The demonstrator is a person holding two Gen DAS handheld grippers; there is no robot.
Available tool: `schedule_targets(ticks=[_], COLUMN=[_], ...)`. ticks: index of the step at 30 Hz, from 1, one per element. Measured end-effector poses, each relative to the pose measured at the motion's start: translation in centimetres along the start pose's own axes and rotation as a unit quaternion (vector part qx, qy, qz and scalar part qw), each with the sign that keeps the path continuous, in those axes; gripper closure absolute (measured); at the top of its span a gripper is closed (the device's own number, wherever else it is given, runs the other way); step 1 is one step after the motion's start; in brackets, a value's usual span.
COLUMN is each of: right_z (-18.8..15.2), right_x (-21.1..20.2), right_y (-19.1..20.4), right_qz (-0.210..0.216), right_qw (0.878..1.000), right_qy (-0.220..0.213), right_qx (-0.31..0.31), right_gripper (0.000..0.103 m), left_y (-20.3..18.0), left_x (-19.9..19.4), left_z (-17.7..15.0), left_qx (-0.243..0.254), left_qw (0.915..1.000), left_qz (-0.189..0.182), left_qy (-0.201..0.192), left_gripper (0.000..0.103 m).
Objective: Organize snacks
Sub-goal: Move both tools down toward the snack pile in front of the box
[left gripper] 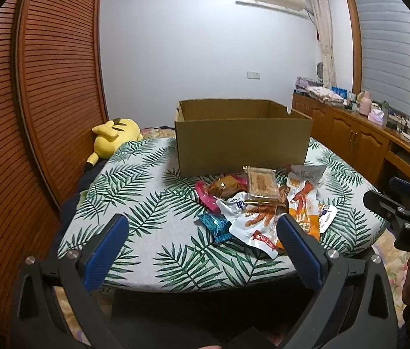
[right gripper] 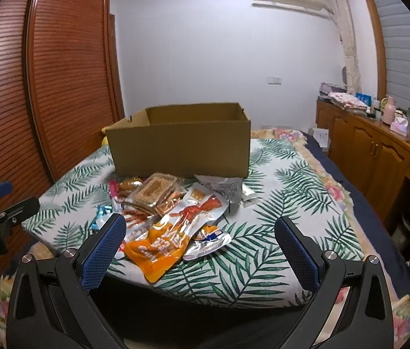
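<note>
A pile of snack packets [left gripper: 263,203] lies on a leaf-print cloth [left gripper: 152,203], in front of an open cardboard box [left gripper: 242,142]. The pile holds an orange pouch [right gripper: 158,250], a clear tray of biscuits [right gripper: 152,192], a blue wrapper [left gripper: 215,225] and a silver packet [right gripper: 222,189]. The box also shows in the right wrist view [right gripper: 181,151]. My left gripper [left gripper: 202,226] is open and empty, short of the pile. My right gripper [right gripper: 200,229] is open and empty, near the orange pouch, and shows at the right edge of the left wrist view [left gripper: 379,192].
A yellow plush toy [left gripper: 114,139] lies at the cloth's far left beside a slatted wooden wardrobe [left gripper: 45,87]. A wooden cabinet [right gripper: 379,151] with bottles and clutter runs along the right wall. The near edge of the cloth-covered surface [right gripper: 234,290] drops off before the grippers.
</note>
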State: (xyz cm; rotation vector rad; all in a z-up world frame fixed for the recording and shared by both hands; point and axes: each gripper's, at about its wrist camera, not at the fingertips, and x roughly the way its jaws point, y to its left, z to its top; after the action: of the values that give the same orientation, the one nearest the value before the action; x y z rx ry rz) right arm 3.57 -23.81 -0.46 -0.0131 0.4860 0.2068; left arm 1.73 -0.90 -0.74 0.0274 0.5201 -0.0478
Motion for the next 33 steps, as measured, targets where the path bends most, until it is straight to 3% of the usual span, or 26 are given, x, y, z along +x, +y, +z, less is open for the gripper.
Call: schedule_targets(ticks=[12,22,26,33], right_z=[0.2,-0.4,-0.3,0.0], right_x=[5.3,9.9,11.1,13.4], right_y=[-0.3,-1.1,-1.4,-0.7], right_qz=[0.043,0.094,0.114,0.108], right_qw=[0.998,0.99,0.986,0.983], right_qy=[0.048,0.109,0.125,0.15], right_qx=[-0.025,-0.001,0.012,0.001], right_gripper=[0.001,0.017,0.018,0.018], left_y=[0.9,1.0,0.8,0.4], left_x=[5.5,8.5,9.6,11.3], left_z=[0.4,1.2,1.5,2.3], left_qx=[0.003,0.012,0.015,0.011], left_qw=[0.9988,0.9957,0.9935,0.9907], left_qz=[-0.025,-0.063,-0.082,-0.101], left_qy=[0.043,0.066,0.077,0.09], left_gripper=[0.0,0.002,0.002,0.002])
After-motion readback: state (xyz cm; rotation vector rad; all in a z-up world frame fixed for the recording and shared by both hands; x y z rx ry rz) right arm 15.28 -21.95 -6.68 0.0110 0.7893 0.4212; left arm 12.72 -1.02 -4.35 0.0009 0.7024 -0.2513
